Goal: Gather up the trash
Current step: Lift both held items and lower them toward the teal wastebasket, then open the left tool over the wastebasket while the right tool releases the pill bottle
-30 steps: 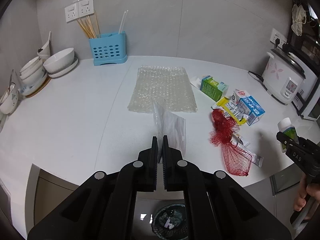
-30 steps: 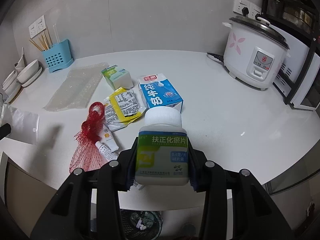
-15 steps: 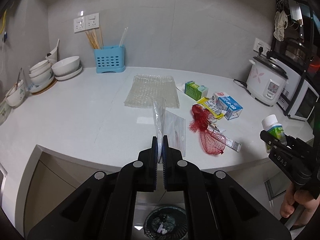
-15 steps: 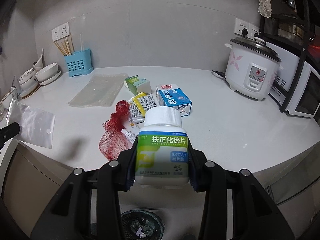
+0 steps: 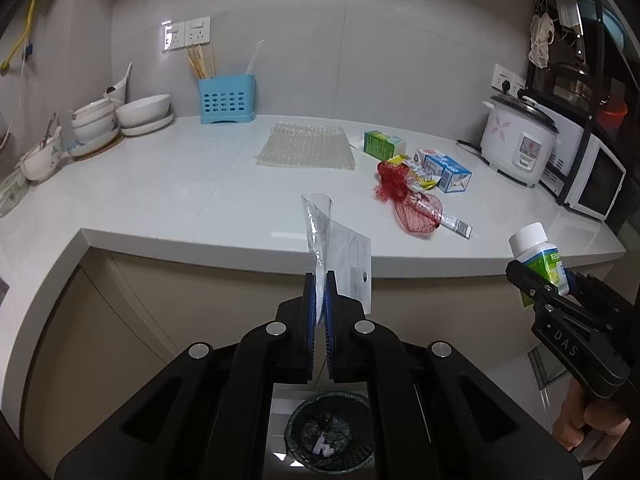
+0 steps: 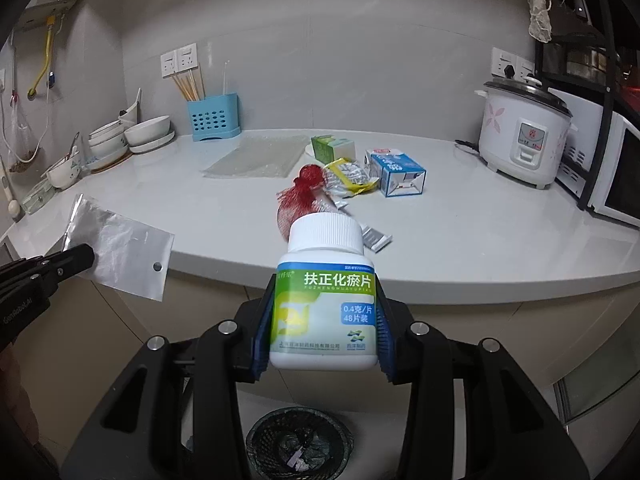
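Observation:
My left gripper (image 5: 319,280) is shut on a clear plastic bag (image 5: 340,252), held out in front of the white counter's (image 5: 160,184) edge. My right gripper (image 6: 322,312) is shut on a white pill bottle (image 6: 323,300) with a green and blue label, also off the counter. A black mesh trash bin (image 5: 330,432) stands on the floor below both grippers, with scraps inside. On the counter lie a red mesh net (image 5: 404,200), a bubble-wrap sheet (image 5: 308,146), a green carton (image 5: 382,145), a blue milk carton (image 5: 446,168), a yellow sachet (image 6: 350,176) and a small tube (image 5: 456,225).
Stacked white bowls (image 5: 120,118) and a blue utensil holder (image 5: 227,98) stand at the back left. A rice cooker (image 5: 518,140) and a microwave (image 5: 592,178) stand at the right. Beige cabinet fronts (image 5: 120,320) run under the counter. A hand (image 5: 580,420) grips the right tool's handle.
Both grippers have drawn back from the counter and sunk a little, each still gripping its item. The counter's edge and the trash bin below now show in full.

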